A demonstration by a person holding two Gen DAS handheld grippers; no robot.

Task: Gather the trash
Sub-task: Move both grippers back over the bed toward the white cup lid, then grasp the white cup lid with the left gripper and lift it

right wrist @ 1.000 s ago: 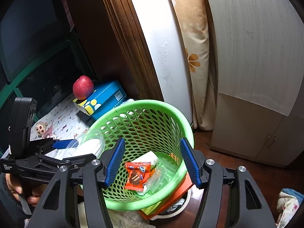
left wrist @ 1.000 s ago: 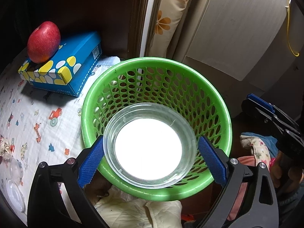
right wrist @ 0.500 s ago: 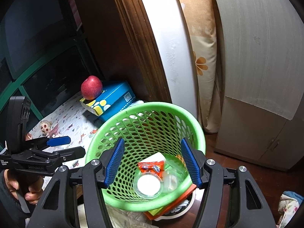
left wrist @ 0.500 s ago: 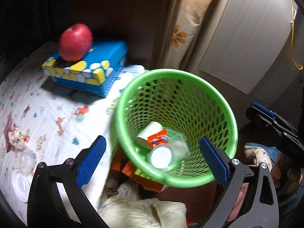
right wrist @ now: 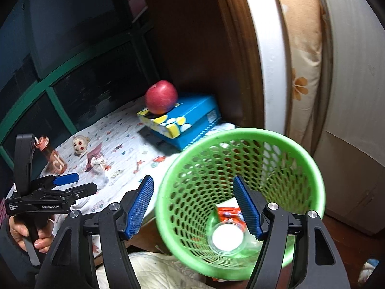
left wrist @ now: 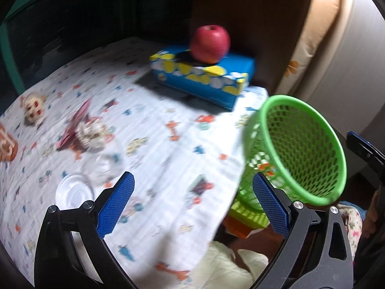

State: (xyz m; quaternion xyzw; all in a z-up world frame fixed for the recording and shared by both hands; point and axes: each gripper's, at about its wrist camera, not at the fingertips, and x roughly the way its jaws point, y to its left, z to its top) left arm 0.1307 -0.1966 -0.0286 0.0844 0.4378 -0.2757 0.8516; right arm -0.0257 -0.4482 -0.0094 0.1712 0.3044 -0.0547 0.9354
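The left gripper point(left wrist: 192, 207) hangs over the white cloth with small cartoon prints point(left wrist: 149, 130), its blue-padded fingers point(left wrist: 115, 202) spread wide with nothing between them but the cloth below. In the lower left of the left wrist view, just beside the left pad, lies a clear round plastic lid point(left wrist: 73, 191), and a little above it a clear crumpled plastic cup point(left wrist: 105, 166), blurred. Further up the cloth sits a crumpled wrapper with dark red paper point(left wrist: 83, 132), and a small doll's head point(left wrist: 33, 108) rests near the left edge.

At the right of that view stands the green perforated plastic basket point(left wrist: 300, 149), beside the edge of the cloth. In the right wrist view the same basket point(right wrist: 240, 192) fills the lower right, and inside it lie a clear round container with a white bottom point(right wrist: 227, 237) and an orange snack wrapper point(right wrist: 228, 214).

The right gripper point(right wrist: 196, 207) has just been opening its jaws. They stand apart, the basket's near rim showing in the gap between the pads, and nothing is gripped.

A red apple point(right wrist: 161, 97) rests on top of a blue tissue box with yellow and white spots point(right wrist: 182, 122) at the back of the cloth. At the left of the right wrist view, an orange bottle point(right wrist: 51, 159) stands behind the left gripper, which a person's hand point(right wrist: 28, 233) holds.
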